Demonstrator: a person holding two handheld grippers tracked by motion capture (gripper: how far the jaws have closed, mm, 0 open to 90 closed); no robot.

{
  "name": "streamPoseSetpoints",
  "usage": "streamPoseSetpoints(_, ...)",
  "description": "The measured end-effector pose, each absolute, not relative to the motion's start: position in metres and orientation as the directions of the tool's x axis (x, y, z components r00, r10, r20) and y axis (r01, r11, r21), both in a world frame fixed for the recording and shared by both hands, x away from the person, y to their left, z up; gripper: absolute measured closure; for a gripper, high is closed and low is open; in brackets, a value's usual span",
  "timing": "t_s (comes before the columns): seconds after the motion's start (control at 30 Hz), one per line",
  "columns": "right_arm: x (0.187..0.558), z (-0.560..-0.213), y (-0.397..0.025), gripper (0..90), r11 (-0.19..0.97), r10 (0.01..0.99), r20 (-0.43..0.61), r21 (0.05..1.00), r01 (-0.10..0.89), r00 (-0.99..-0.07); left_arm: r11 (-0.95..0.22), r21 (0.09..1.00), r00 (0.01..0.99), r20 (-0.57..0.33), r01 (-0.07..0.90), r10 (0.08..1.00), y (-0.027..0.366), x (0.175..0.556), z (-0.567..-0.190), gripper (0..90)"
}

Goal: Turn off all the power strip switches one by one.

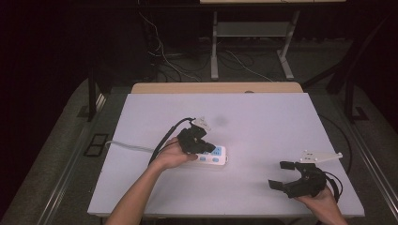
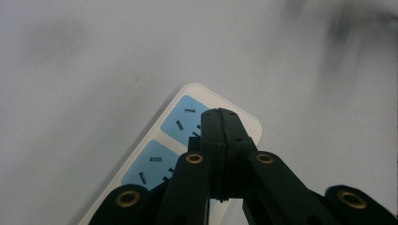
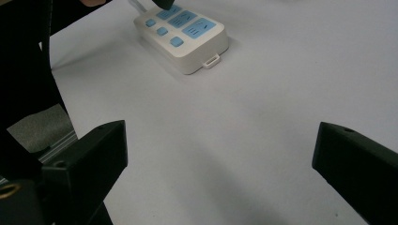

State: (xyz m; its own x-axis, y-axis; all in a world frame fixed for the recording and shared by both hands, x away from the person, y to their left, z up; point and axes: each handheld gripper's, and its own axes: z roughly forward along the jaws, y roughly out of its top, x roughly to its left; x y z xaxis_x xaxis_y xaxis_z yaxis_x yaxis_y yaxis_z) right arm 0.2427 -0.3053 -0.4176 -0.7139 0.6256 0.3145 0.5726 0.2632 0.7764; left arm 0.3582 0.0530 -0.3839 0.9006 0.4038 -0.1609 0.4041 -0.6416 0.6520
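So we've got the white power strip [image 1: 212,156] lying flat a bit left of the middle of the table [image 1: 263,122], with its grey cord [image 1: 129,146] trailing off to the left edge. It has blue socket faces and a row of little blue buttons [image 3: 162,31] along one side, which you can see nicely in the right gripper view. Nothing is plugged into any socket that we can see.

The left gripper [image 1: 199,140] is right on top of the strip's left half, jaws clenched together with nothing between them, tips over the blue sockets [image 2: 185,117]. From the left gripper view we can't tell whether the tips are actually touching the strip or just above it. Our guess is we're poking or pressing something on the strip with the closed tips, maybe heading for a switch, but the buttons don't look any different from each other, so we'd say that step isn't visibly done yet.

The right gripper [image 1: 283,174] is well apart, near the right front corner of the table, jaws spread wide and holding nothing. Looks like it's just waiting, so basically everything on that side is yet to be done
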Motion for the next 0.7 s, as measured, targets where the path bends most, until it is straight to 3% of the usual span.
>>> streamPoseSetpoints(0.17, 0.243, -0.418, -0.305, 3.5, 0.262, 0.625, 0.316, 0.776, 0.573, -0.714, -0.611, 0.682, 0.897, -0.156, 0.401, 0.415, 0.061, 0.354, -0.375, 80.3)
streamPoseSetpoints(0.3, 0.243, -0.417, -0.305, 3.5, 0.261, 0.624, 0.316, 0.778, 0.572, -0.715, -0.591, 0.695, 0.890, -0.162, 0.409, 0.426, 0.068, 0.351, -0.367, 62.7)
streamPoseSetpoints(0.47, 0.242, -0.417, -0.304, 3.4, 0.261, 0.621, 0.314, 0.781, 0.568, -0.718, -0.578, 0.703, 0.891, -0.187, 0.415, 0.413, 0.077, 0.346, -0.359, 20.3)
streamPoseSetpoints(0.57, 0.242, -0.417, -0.303, 3.4, 0.261, 0.620, 0.315, 0.781, 0.568, -0.718, -0.598, 0.687, 0.890, -0.164, 0.413, 0.426, 0.080, 0.340, -0.357, 0.0)
streamPoseSetpoints(0.7, 0.242, -0.416, -0.303, 3.5, 0.261, 0.619, 0.317, 0.780, 0.569, -0.719, -0.588, 0.694, 0.879, -0.142, 0.416, 0.455, 0.089, 0.335, -0.354, 0.0)
